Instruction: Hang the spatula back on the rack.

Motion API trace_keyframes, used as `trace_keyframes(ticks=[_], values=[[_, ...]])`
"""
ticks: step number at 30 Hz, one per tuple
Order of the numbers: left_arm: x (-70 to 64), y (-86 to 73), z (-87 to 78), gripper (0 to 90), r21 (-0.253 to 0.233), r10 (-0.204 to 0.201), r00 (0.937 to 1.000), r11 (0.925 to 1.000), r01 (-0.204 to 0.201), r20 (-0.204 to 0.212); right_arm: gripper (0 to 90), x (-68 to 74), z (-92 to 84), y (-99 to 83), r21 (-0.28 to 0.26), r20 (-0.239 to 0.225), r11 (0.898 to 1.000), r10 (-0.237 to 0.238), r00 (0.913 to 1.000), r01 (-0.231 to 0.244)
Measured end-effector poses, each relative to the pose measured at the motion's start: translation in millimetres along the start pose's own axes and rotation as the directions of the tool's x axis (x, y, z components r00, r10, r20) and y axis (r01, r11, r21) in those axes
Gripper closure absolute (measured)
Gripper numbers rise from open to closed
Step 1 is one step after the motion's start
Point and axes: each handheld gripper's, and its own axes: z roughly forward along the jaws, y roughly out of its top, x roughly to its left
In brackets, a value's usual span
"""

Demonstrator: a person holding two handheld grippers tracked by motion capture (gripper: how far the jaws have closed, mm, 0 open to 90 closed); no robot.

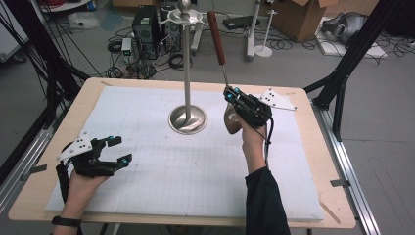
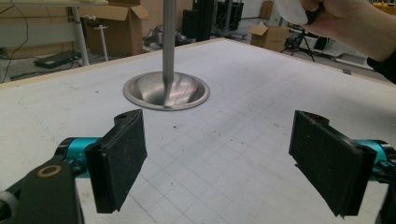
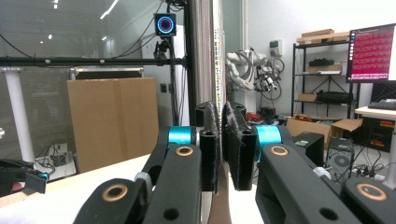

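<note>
The right gripper (image 1: 230, 94) was clenched on the thin metal shaft of a spoon (image 1: 217, 38), its brown wooden handle pointing up, just right of the metal stand (image 1: 187, 63). The left gripper (image 1: 117, 150) rested well left of the stand's base, jaws spread wide and holding nothing. White mat (image 1: 161, 166) lay bare around the stand out to the table (image 1: 313, 147) edges.

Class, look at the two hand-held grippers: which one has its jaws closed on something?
The right hand-held gripper, raised beside the metal stand, is clamped on the shaft of a wooden-handled utensil. The left hand-held gripper is open.
</note>
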Motion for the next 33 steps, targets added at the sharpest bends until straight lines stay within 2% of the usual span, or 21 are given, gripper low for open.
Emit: trace_keyframes(ticks=[33], values=[[0.0,-0.3,-0.8,19.1,0.006,0.0,1.0,1.0,0.0,0.003,84.4,1.0,5.3,-10.7,0.022,-0.016,1.0,0.005,0.9999,-0.005]])
